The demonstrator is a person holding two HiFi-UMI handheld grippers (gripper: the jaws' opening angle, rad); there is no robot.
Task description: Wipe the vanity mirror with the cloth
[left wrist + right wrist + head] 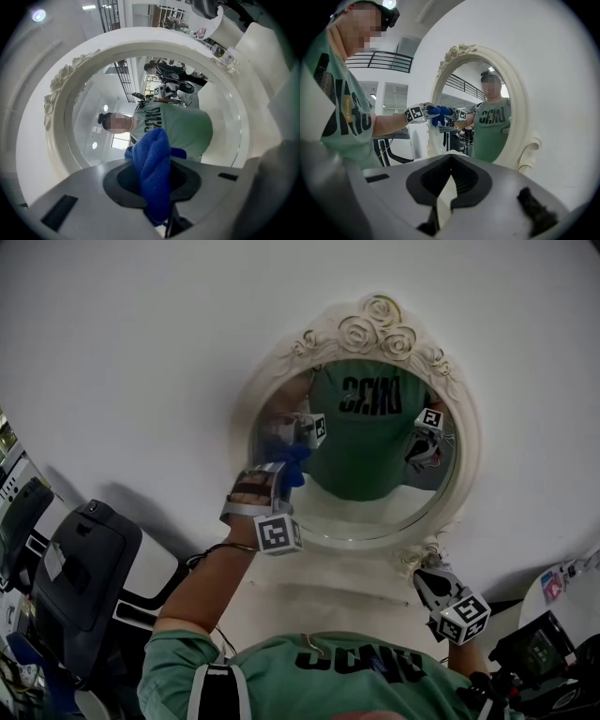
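- We're seeing the left gripper (284,472) w/ its fingers clamping on the blue cloth (294,463). A wad is sticking out past the tips, so fabric, not plastic, is meeting the glass.
- The cloth is pressing on the vanity mirror (375,512) near the glass's left edge (contact is our reading: cloth & its reflection are meeting there).
- The right gripper (428,579) is hanging low by the mirror's lower right, fingers together on nothing, prob. parked out of the wiping path.
- We're not making out any smudges on the glass, as reflections are filling it.
- White is running all round the mirror, so we're not telling wall from counter, nor what it's standing on.
- How much cloth is sitting inside the fingers is hidden, even in the left gripper view.
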